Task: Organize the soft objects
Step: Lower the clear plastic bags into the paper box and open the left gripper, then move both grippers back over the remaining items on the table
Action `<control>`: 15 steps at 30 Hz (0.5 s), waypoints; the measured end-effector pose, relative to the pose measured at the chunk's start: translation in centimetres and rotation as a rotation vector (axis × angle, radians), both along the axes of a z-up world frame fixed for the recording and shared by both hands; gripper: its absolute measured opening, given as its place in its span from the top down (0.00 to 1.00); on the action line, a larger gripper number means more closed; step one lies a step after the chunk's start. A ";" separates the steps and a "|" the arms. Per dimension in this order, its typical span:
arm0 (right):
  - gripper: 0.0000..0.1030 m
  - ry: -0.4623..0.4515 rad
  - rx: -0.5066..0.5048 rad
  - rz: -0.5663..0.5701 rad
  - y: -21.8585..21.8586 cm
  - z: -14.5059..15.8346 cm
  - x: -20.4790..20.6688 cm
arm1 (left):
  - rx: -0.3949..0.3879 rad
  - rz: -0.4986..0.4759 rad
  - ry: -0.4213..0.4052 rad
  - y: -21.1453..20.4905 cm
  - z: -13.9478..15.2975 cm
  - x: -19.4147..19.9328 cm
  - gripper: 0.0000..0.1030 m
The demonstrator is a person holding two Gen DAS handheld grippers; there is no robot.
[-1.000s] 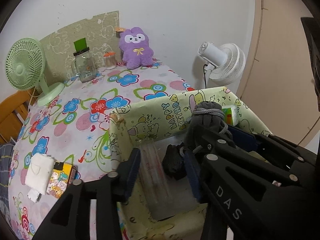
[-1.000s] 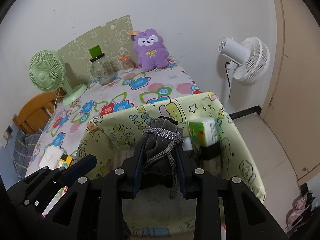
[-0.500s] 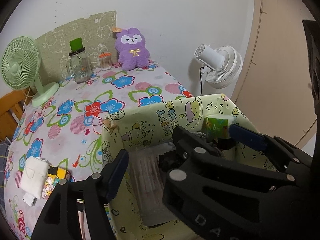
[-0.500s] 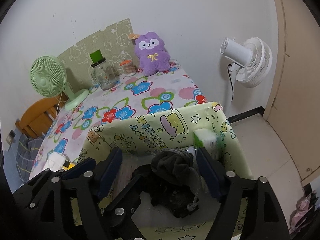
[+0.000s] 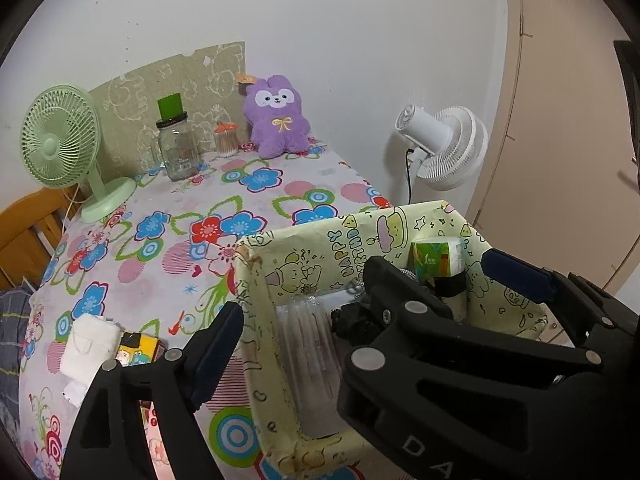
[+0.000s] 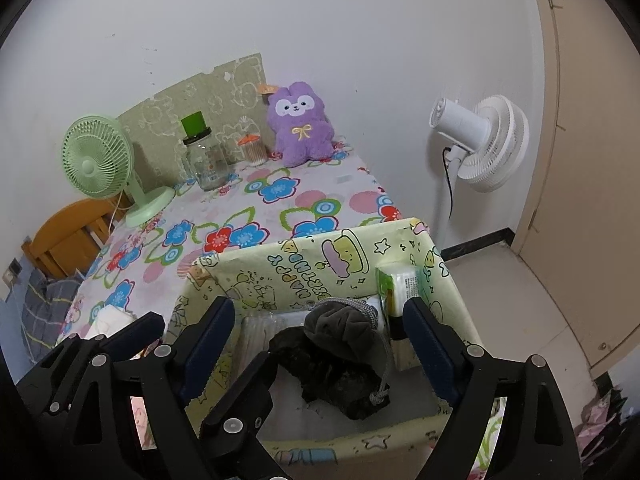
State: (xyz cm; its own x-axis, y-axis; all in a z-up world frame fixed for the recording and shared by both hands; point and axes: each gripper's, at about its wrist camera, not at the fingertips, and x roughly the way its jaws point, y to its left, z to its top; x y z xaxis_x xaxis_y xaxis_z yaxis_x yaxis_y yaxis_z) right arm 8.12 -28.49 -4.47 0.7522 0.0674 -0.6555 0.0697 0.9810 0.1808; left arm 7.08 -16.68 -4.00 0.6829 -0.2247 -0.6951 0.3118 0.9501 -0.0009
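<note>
A grey drawstring pouch (image 6: 340, 330) lies on a black soft bundle (image 6: 332, 380) inside the yellow-green cartoon-print box (image 6: 304, 264). My right gripper (image 6: 318, 344) is open, its fingers spread either side of the pouch and above it. My left gripper (image 5: 360, 308) is open and empty; its left finger is outside the box's left wall (image 5: 256, 300), its right finger over the inside. A white folded cloth (image 5: 90, 346) lies on the floral table. A purple plush bunny (image 5: 278, 118) sits at the back against the wall.
A green tissue pack (image 6: 400, 286) and a clear plastic packet (image 5: 308, 344) are in the box. A yellow snack pack (image 5: 138, 348) lies beside the cloth. A green fan (image 5: 60, 132), glass jar (image 5: 178, 148) and cotton-swab jar (image 5: 226, 142) stand at the back. A white fan (image 6: 484, 140) stands right.
My right gripper opened and let the grey pouch go; it dropped into the box onto the black bundle. The gripper then drew back. My left gripper shifted slightly left.
</note>
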 end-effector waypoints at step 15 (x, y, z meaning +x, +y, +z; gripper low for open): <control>0.14 -0.058 -0.049 0.006 2.2 2.1 -2.5 | -0.019 0.003 -0.055 2.1 1.8 -2.3 0.15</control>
State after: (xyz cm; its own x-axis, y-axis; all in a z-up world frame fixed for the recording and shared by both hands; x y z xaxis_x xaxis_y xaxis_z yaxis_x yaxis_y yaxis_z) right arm 5.66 -26.28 -2.32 0.7887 0.0412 -0.6134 0.0546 0.9891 0.1365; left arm 4.79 -14.61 -2.22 0.7203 -0.2357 -0.6524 0.3092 0.9510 -0.0022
